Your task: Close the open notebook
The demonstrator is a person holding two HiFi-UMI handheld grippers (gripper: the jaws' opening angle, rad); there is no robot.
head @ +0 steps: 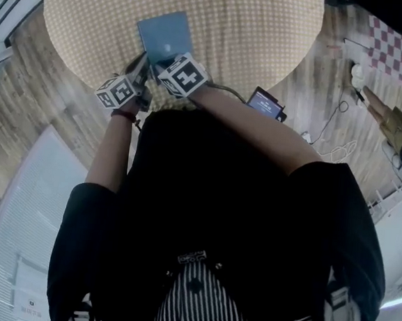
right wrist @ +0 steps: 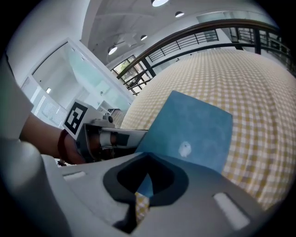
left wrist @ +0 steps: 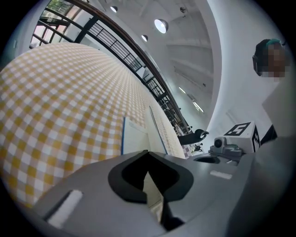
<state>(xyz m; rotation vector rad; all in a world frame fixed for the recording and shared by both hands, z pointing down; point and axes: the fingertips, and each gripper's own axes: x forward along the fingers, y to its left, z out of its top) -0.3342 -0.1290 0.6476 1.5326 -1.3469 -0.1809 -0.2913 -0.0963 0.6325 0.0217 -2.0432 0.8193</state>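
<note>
A blue notebook [head: 164, 34] lies on the round table with the yellow checked cloth [head: 254, 28], blue cover up. In the right gripper view the cover [right wrist: 194, 129] fills the space just ahead of the jaws. My right gripper [head: 165, 61] is at the notebook's near edge with its jaws shut; I cannot tell whether they pinch the cover. My left gripper [head: 140, 68] sits close beside it on the left, jaws shut too. The left gripper view shows the notebook's white page edge [left wrist: 136, 136] between thin blue lines, and the right gripper's marker cube [left wrist: 243, 132].
A dark phone-like device [head: 265, 103] with a cable sits by the table's near right rim. On the wooden floor are white cables and plugs [head: 357, 75], another person's hand [head: 393, 124] and a red checked mat [head: 400, 41]. A white slatted surface [head: 22, 210] lies at the lower left.
</note>
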